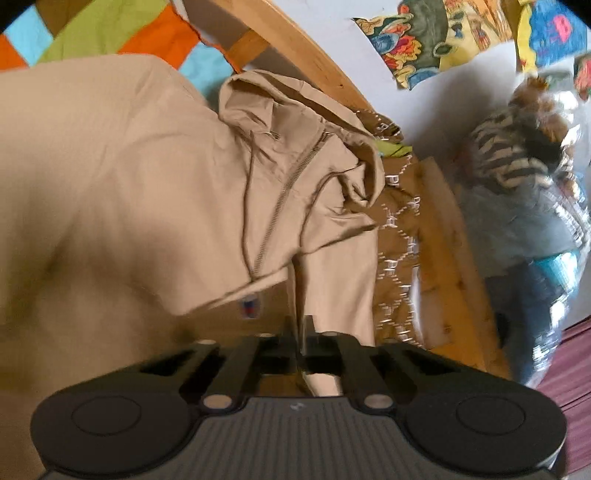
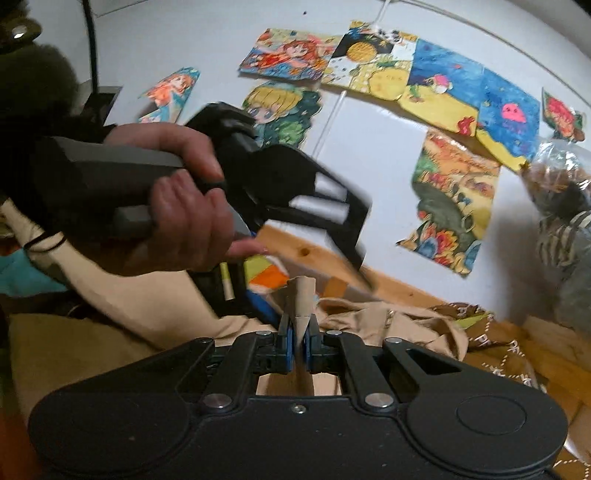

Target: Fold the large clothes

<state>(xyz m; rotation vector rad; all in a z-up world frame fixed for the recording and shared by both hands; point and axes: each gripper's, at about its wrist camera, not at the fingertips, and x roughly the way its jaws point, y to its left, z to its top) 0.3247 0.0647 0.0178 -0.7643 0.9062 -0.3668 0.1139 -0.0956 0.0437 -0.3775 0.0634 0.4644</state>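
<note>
A wooden-framed bed (image 1: 295, 40) with a bright patchwork quilt (image 1: 110, 33) stands against a white wall (image 2: 369, 155) hung with several coloured children's drawings (image 2: 458, 192). One beige zip-up hooded jacket (image 1: 155, 177) lies spread on it, over a brown patterned cloth (image 1: 399, 251). The left gripper (image 1: 301, 328) has its fingers pressed together on a fold of jacket fabric. The right gripper (image 2: 300, 332) is clamped likewise on a beige fold poking up between its blue pads (image 2: 289, 343).

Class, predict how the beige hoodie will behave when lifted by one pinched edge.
Probably floppy: the hoodie lies creased, its hood slumped. Likely to drape and swing from the right gripper, which pinches only a narrow fold. Its zipper may stiffen one line.
</note>
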